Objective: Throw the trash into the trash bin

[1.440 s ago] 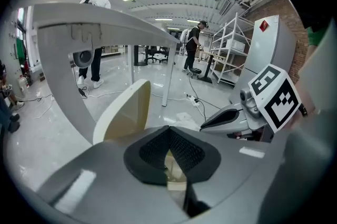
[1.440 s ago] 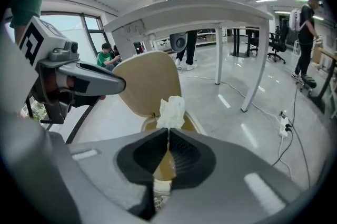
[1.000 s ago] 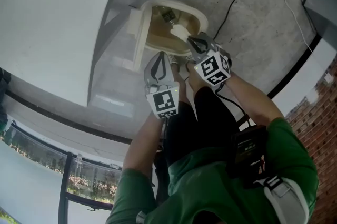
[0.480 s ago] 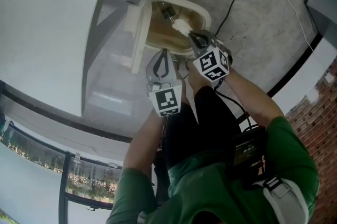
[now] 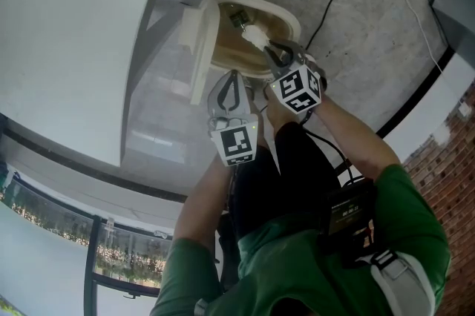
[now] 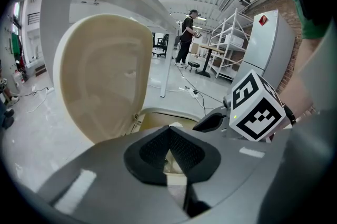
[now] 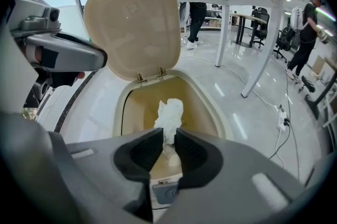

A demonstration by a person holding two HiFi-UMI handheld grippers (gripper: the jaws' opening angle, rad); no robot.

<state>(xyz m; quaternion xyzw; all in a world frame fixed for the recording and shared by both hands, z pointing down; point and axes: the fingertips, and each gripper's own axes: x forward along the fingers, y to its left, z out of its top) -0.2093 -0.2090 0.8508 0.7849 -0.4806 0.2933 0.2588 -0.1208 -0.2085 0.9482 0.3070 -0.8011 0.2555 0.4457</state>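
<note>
pinching tissue (image 7: 169,111) in right gripper (image 7: 168,139) over bin (image 7: 215,108) | with left gripper (image 6: 169,133) squeezed shut, empty | might cling on release, land outside

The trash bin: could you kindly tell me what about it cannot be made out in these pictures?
- Bin floor: in the right gripper view, the crumpled paper and the right gripper clamping it cover the bottom of the trash bin.
- Bin opening: in the left gripper view, the shut left gripper blocks most of it.
- Head view: the dark item by the rim is too small to identify.
</note>
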